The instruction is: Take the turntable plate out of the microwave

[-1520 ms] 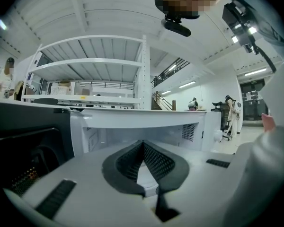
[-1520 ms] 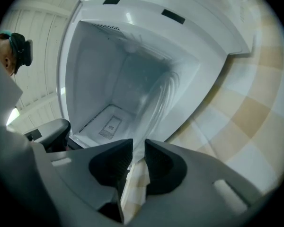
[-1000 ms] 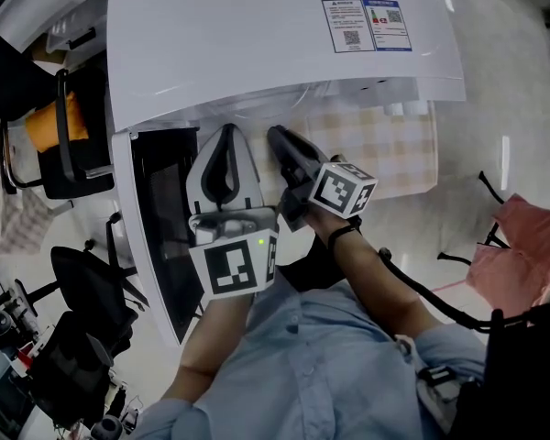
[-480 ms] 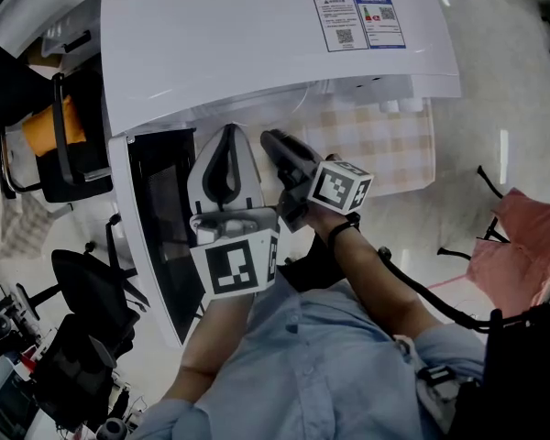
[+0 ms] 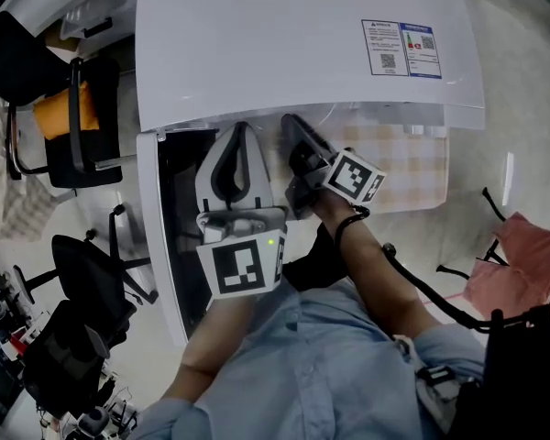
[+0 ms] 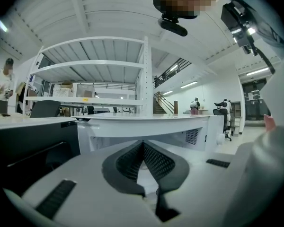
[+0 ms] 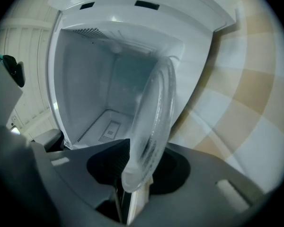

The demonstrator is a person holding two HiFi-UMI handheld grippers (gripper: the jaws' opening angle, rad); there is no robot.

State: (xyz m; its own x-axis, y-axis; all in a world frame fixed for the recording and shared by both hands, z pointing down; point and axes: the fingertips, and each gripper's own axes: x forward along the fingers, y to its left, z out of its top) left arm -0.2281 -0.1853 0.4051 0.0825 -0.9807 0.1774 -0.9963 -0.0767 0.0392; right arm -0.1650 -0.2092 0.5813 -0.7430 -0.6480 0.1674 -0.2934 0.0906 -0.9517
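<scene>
I see the checked-cloth surface (image 5: 408,168) at centre right; the microwave (image 5: 293,44) stands on it.

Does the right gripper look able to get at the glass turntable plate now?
Probably yes: the microwave door is swung open, and the rim of the glass turntable plate already stands between the jaws of the right gripper, which have just been opening. Nothing blocks it.

The left claw (image 5: 241,128) hangs shut and empty at the microwave (image 5: 284,44) mouth; the right claw (image 5: 290,123) beside it, jaws just opened wider, loose round the turntable plate (image 7: 154,108) rim.
</scene>
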